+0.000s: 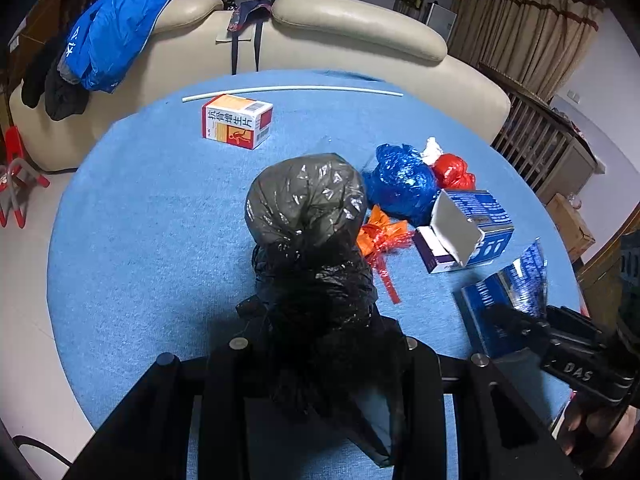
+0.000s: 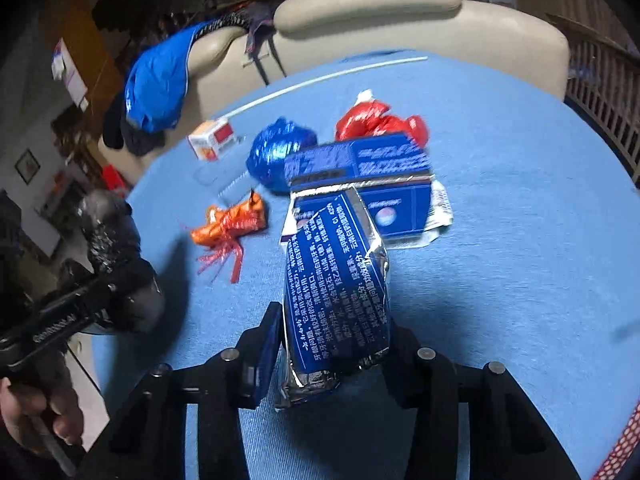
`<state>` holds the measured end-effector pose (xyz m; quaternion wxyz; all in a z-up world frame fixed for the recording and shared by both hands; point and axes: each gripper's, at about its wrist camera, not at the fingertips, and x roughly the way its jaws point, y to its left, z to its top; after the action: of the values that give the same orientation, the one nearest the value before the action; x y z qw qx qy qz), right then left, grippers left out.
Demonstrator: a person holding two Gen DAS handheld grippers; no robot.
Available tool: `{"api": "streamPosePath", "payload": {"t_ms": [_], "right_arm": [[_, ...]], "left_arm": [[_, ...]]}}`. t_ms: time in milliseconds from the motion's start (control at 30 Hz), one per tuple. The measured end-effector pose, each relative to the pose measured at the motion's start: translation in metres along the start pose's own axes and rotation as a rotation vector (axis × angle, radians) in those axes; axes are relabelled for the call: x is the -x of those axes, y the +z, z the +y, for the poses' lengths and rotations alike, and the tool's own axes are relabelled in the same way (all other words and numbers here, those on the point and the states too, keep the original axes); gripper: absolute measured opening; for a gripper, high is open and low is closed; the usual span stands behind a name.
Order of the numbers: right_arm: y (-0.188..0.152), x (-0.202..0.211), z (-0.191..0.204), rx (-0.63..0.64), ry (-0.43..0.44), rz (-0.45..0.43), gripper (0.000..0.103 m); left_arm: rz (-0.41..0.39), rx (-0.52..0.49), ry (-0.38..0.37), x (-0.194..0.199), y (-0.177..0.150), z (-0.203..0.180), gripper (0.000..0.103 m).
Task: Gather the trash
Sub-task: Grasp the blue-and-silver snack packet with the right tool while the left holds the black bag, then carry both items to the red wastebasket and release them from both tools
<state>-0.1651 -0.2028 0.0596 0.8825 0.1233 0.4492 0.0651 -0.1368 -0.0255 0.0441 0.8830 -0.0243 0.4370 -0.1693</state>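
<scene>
My left gripper [image 1: 320,336] is shut on a black trash bag [image 1: 308,216] that bulges above the blue table [image 1: 152,216]. My right gripper [image 2: 332,332] is shut on a crushed blue toothpaste box [image 2: 336,276] and holds it over the table; it shows at the right of the left wrist view [image 1: 508,300]. Loose trash lies beyond: a blue plastic wad [image 1: 400,184], a red plastic wad [image 1: 454,172], an orange wrapper [image 1: 380,236], an open blue and white box [image 1: 468,228], and an orange and white medicine box [image 1: 238,121].
A white rod [image 1: 292,90] lies along the table's far edge. A cream sofa [image 1: 360,28] stands behind it with a blue jacket [image 1: 112,44] draped over it. A wooden railing [image 1: 540,136] is at the right. Red stools [image 1: 16,176] stand on the floor at the left.
</scene>
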Motion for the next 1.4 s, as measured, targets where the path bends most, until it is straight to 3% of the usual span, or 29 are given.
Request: {"api": "streamPosePath", "payload": {"t_ms": [300, 667, 1033, 1400], "right_arm": [[0.003, 0.051, -0.033, -0.121, 0.032, -0.104, 0.048], [-0.009, 0.080, -0.073, -0.213, -0.020, -0.174, 0.048], [-0.038, 0.141, -0.144, -0.351, -0.114, -0.271, 0.048], [-0.094, 0.182, -0.233, -0.509, -0.275, -0.276, 0.048]], "left_arm": [[-0.019, -0.045, -0.029, 0.010, 0.009, -0.024, 0.037], [-0.033, -0.150, -0.052, 0.016, 0.024, -0.082, 0.037], [-0.052, -0.309, -0.130, 0.021, 0.031, -0.171, 0.037], [-0.022, -0.430, -0.222, 0.014, 0.016, -0.246, 0.037]]}}
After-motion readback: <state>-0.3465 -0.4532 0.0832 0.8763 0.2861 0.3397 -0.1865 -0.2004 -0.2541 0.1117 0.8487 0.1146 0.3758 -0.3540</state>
